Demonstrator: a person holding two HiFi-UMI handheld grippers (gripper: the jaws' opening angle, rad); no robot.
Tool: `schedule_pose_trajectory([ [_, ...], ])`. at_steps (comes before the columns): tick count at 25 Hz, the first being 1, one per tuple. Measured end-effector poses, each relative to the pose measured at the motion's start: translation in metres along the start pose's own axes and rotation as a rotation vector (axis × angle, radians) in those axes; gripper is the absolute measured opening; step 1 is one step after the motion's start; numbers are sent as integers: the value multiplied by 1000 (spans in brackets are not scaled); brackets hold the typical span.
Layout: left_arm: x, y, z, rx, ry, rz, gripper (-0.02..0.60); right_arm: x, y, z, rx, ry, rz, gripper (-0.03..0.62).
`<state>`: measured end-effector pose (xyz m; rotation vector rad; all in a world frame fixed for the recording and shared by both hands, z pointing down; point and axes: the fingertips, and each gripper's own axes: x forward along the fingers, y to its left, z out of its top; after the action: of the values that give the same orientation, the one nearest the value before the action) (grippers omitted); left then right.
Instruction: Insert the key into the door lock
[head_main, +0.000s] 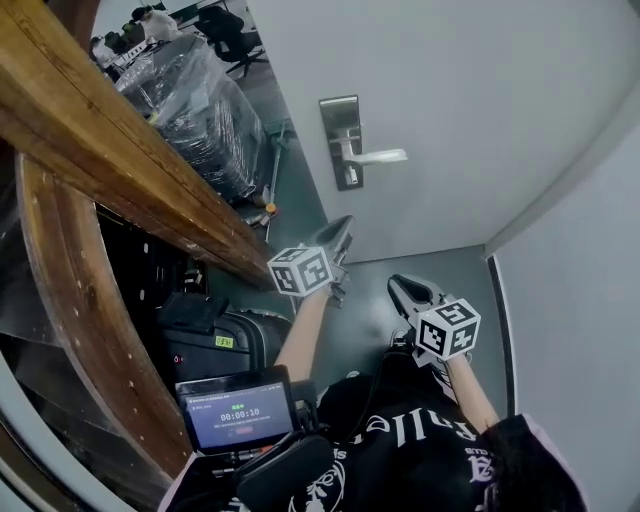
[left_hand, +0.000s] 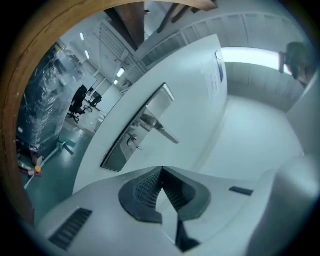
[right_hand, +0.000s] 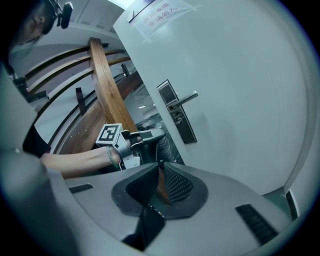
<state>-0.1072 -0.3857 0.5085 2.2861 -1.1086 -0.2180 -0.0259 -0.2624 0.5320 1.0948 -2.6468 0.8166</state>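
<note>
The white door (head_main: 470, 90) carries a steel lock plate (head_main: 341, 140) with a lever handle (head_main: 378, 156). The left gripper view shows the same lock plate (left_hand: 134, 131) and handle (left_hand: 161, 128). A small piece (left_hand: 131, 142) sticks out of the plate below the handle, and I cannot tell whether it is a key. My left gripper (head_main: 343, 226) hangs a short way below the plate, shut with nothing visible between its jaws (left_hand: 161, 171). My right gripper (head_main: 398, 286) sits lower and to the right, also shut (right_hand: 161, 165). No key shows in either gripper.
A curved wooden beam (head_main: 110, 140) runs along the left. Behind it stand a plastic-wrapped stack (head_main: 200, 100) and office chairs (head_main: 235, 40). A black case (head_main: 232, 338) and a timer screen (head_main: 238, 408) are close to my body. A grey wall (head_main: 575, 270) closes the right.
</note>
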Motion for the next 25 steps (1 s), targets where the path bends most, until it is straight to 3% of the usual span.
schedule_pose_trajectory([
  [5,-39,-37,-6,192,1,12,5,-9,28,-5,37,-39,5,46],
  [13,-106,-67,-32,307,19,-28,5,-42,82,-20,71,-104,-1,46],
  [20,-147,-105,-65,357,46,-83,5,-73,112,-40,68,-109,-36,46],
  [25,-171,-119,-81,311,-10,-92,5,-83,123,-62,73,-73,-28,46],
])
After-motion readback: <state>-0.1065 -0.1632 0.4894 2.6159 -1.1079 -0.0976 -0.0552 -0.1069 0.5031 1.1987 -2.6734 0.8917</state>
